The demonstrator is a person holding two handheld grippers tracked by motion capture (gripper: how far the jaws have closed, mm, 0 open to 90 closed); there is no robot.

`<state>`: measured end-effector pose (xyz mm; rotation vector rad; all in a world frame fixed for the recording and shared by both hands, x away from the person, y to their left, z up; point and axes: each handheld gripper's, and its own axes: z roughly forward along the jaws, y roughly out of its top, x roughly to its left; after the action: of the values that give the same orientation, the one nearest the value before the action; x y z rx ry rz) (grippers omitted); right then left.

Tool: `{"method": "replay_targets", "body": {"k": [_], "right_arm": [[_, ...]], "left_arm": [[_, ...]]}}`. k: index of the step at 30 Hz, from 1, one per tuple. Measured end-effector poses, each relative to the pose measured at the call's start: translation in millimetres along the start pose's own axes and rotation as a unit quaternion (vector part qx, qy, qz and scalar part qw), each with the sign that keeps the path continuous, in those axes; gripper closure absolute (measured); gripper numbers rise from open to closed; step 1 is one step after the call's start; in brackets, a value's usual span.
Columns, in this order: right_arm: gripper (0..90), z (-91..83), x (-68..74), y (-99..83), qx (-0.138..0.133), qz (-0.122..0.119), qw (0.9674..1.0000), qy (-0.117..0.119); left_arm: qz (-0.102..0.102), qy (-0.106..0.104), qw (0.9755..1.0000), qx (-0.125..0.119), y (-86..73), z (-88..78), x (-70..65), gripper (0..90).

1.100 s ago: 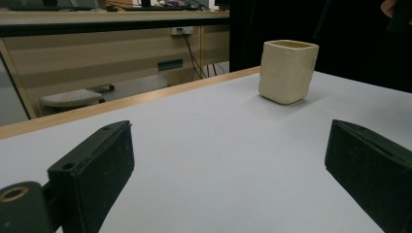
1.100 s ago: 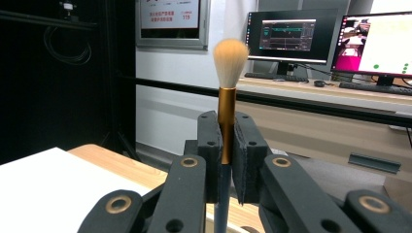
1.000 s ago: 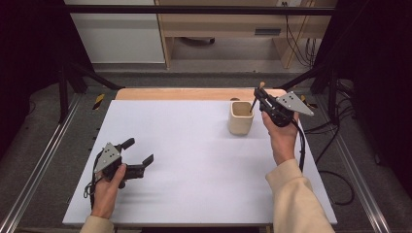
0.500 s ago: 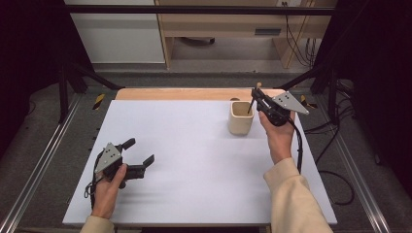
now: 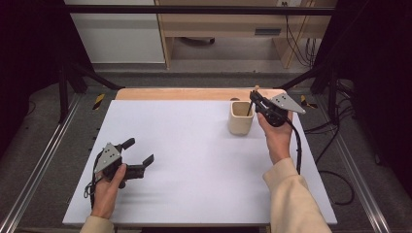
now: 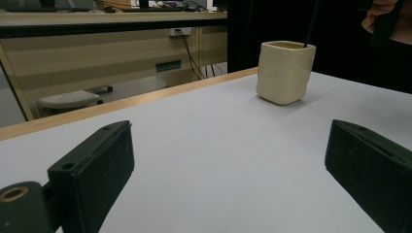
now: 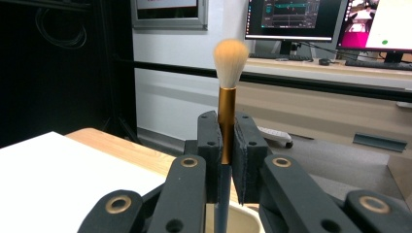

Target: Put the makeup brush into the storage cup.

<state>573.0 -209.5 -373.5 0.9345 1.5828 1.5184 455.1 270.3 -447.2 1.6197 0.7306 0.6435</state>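
the right hand-held gripper (image 7: 226,160) clamps a makeup brush (image 7: 228,92) upright over the cream cup (image 5: 241,117), while the left hand-held gripper (image 5: 137,156) rests open on the desk (image 5: 194,160).

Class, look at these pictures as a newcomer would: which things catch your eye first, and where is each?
First, the brush, its pale bristles up, clamped in the right gripper with its dark handle reaching down into the cream cup at the white table's far right. Next, the left gripper, open, near the front left.
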Motion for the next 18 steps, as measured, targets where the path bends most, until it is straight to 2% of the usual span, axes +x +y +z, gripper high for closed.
{"method": "replay_targets", "body": {"k": [18], "right_arm": [[83.7, 5.5, -2.7, -9.0, 0.022, 0.005, 0.9997, 0.003]], "left_arm": [[-0.001, -0.001, 0.9999, -0.010, 1.4, -1.3, -0.3, 3.2]]}}
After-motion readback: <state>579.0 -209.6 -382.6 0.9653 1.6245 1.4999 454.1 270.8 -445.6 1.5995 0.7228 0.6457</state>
